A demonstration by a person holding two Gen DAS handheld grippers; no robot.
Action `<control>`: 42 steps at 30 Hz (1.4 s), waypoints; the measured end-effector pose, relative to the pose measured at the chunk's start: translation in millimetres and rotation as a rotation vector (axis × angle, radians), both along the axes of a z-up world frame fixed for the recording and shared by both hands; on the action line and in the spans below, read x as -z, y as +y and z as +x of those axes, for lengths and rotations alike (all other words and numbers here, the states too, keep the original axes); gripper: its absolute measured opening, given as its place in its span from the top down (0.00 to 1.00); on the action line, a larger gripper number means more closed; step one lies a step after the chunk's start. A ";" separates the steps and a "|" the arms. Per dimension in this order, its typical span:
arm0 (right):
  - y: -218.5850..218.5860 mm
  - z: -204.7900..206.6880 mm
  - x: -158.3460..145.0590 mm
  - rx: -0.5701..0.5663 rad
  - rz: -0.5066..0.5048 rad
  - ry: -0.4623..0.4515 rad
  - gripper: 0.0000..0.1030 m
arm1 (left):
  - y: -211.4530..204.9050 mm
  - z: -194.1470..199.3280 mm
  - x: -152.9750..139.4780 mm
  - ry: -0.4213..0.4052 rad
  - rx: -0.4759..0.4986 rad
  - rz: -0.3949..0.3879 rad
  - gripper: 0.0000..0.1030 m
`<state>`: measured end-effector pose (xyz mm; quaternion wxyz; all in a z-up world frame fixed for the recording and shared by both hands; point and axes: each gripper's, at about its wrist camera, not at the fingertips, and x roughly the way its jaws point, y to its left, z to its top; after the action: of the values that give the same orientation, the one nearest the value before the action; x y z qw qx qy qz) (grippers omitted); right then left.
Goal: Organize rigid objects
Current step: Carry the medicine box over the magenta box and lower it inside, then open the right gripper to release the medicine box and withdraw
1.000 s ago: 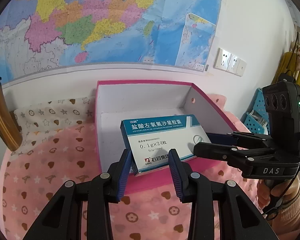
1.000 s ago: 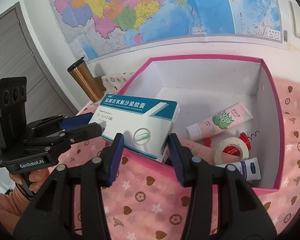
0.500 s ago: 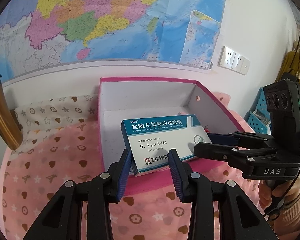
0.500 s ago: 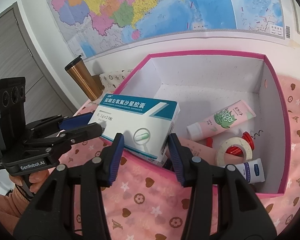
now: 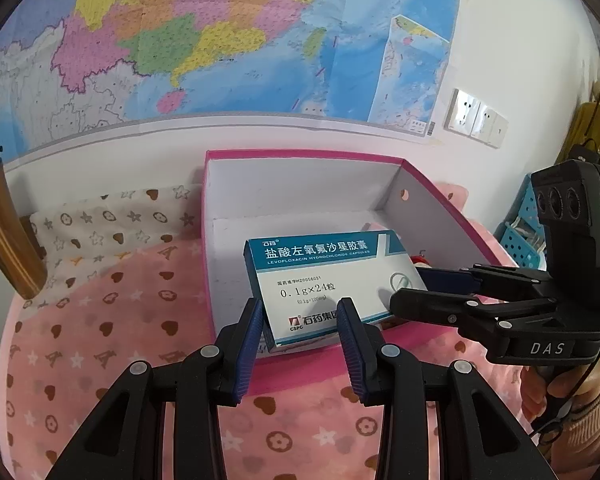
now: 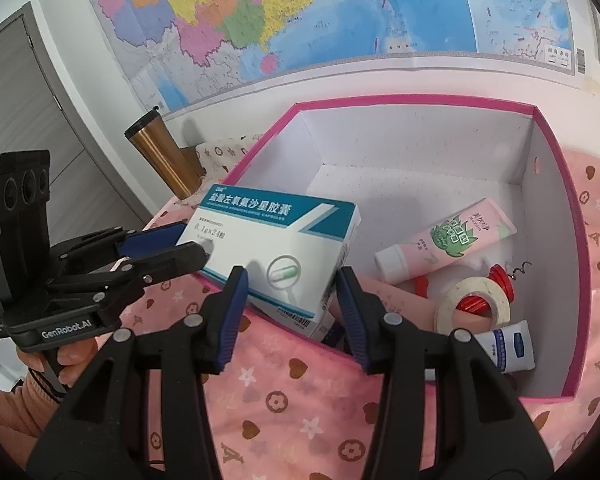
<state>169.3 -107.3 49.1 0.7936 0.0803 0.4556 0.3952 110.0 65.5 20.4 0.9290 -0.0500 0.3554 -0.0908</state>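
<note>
Nearest the left wrist camera, the left tongs (image 5: 298, 330) are clamped on one short end of the levofloxacin capsule carton (image 5: 332, 284), and from the opposite side the right tongs (image 6: 288, 292) are clamped across its other end, so the carton hangs between both hands, tilted, above the near rim of the pink storage box (image 6: 556, 184). Held by two ends like this, a light flat carton is likely kept from twisting while it is carried over the wall. Below and beyond it, the box floor already holds a pink cream tube (image 6: 448, 240), a roll of tape (image 6: 476, 300), a red corkscrew (image 6: 500, 276) and a white-and-blue tube (image 6: 508, 346); the far side is bare, which seems the natural landing spot. The box sits on a pink patterned blanket (image 5: 100, 320). A copper tumbler (image 6: 164, 156) stands beside it, under a wall map (image 5: 220, 40).
</note>
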 end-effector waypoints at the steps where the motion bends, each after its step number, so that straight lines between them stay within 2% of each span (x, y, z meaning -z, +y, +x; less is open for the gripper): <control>1: 0.6 0.1 0.2 -0.001 -0.002 -0.001 0.52 | 0.3 0.5 0.6 0.002 -0.002 0.000 0.64; 19: 13.8 7.2 9.0 -0.025 -0.044 0.013 0.52 | 7.6 11.8 10.6 0.038 -0.021 0.009 0.64; 42: 18.7 12.2 13.2 -0.039 -0.065 0.028 0.53 | 3.0 18.8 11.4 0.037 -0.032 0.076 0.62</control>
<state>181.5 -88.6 35.9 0.7816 0.0512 0.4806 0.3944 128.8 68.5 9.1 0.9248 -0.0219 0.3748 -0.0616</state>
